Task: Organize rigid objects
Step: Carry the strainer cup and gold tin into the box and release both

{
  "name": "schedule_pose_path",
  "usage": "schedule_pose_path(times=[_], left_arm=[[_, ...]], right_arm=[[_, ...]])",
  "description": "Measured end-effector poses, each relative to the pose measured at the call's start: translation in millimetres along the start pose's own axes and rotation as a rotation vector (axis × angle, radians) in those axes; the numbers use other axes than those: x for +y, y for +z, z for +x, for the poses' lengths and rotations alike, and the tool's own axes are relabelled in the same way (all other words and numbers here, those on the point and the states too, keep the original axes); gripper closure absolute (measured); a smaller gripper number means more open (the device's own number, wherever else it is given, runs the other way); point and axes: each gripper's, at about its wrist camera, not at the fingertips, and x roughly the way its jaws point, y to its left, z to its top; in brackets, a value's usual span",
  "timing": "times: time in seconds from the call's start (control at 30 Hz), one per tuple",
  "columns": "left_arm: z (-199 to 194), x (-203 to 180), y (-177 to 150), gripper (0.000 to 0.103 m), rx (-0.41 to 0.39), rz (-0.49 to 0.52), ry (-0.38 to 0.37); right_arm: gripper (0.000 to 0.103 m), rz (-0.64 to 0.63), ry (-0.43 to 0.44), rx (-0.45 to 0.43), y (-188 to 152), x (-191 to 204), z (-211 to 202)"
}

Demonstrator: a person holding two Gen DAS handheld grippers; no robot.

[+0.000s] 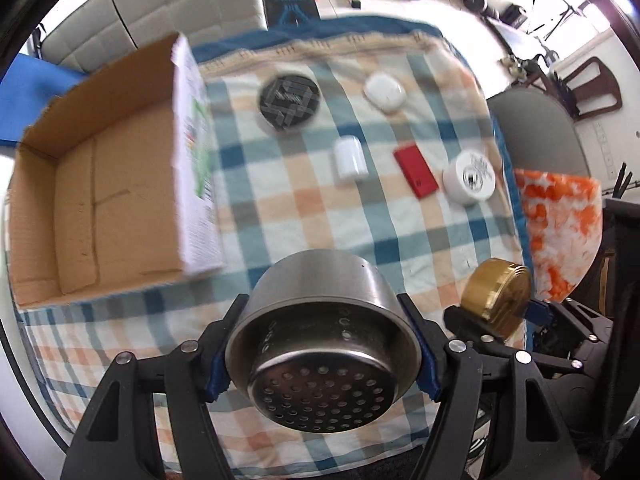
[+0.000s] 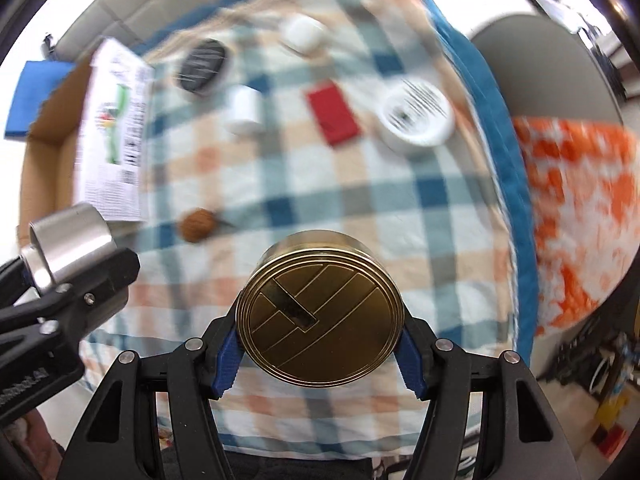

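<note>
My left gripper (image 1: 324, 344) is shut on a perforated steel cup (image 1: 320, 320), held above the checked cloth; the cup also shows in the right wrist view (image 2: 72, 240). My right gripper (image 2: 320, 344) is shut on a round gold tin (image 2: 320, 312), which also shows in the left wrist view (image 1: 496, 300). An open cardboard box (image 1: 100, 200) lies at the left, with nothing visible inside. On the cloth lie a black round tin (image 1: 289, 101), a white case (image 1: 385, 90), a white cylinder (image 1: 350, 157), a red flat box (image 1: 416, 170) and a white round jar (image 1: 470, 178).
A small brown round object (image 2: 198, 225) lies on the cloth near the box. An orange-and-white cushion (image 1: 560, 224) sits past the cloth's right edge. A grey chair (image 1: 536, 128) stands at the right and a white sofa (image 1: 160, 4) behind.
</note>
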Motion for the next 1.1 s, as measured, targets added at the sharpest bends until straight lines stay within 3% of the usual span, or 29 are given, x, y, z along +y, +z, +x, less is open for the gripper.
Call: schedule_pose_path(times=[0.27, 0.63, 0.87, 1.1], left_arm=[[-62, 46, 31, 0.034, -0.098, -0.015, 0.034], [-74, 166, 74, 0.034, -0.145, -0.104, 0.056], [-41, 234, 108, 0.035, -0.103, -0.166, 0.029], [43, 287, 134, 0.040, 0.030, -0.245, -0.081]], right_arm=[[0.036, -0.076, 0.056, -0.087, 38, 97, -36], [0.036, -0.164, 0.039, -0.117, 100, 217, -30], [0.036, -0.167, 0.013, -0.098, 149, 265, 5], [0.036, -0.154, -0.006, -0.038, 186, 295, 62]])
